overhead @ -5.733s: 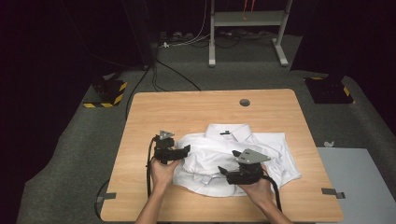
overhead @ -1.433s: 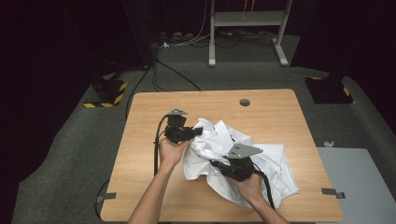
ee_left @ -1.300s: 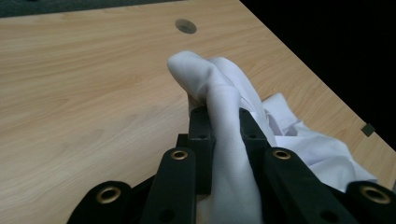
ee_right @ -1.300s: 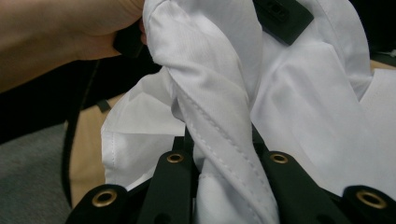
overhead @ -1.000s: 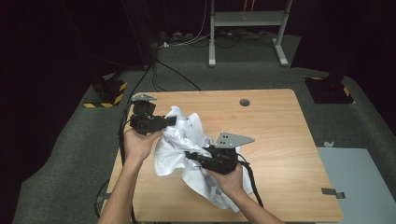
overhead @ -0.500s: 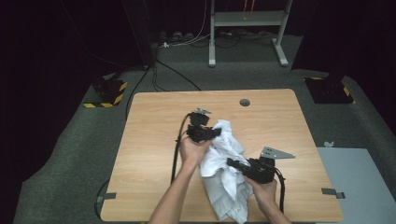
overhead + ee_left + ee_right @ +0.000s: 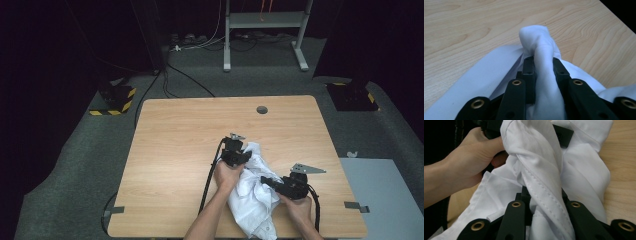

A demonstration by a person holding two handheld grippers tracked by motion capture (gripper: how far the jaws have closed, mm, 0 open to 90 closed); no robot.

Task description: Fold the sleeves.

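Observation:
A crumpled white shirt [image 7: 255,197] lies bunched at the front right of the wooden table [image 7: 175,150], one end hanging over the near edge. My left gripper [image 7: 245,156] is at its far end, shut on a twisted fold of the shirt [image 7: 541,45], which runs between the jaws of the left gripper [image 7: 541,61]. My right gripper [image 7: 267,181] bites into the shirt's right side, and a rolled seam of the shirt [image 7: 579,175] is pinched in the right gripper [image 7: 544,192]. Both pairs of jaws have just been opening slightly, with cloth still between them.
A round cable hole [image 7: 261,109] sits near the table's far edge. A grey panel [image 7: 385,195] adjoins the table on the right. Beyond the table, cables [image 7: 185,82] and a metal frame [image 7: 262,30] stand on the dark floor.
Both hands have come down and towards the front right of the table, carrying the shirt. The bunched shirt now rests lower on the table, and the hands have moved closer together.

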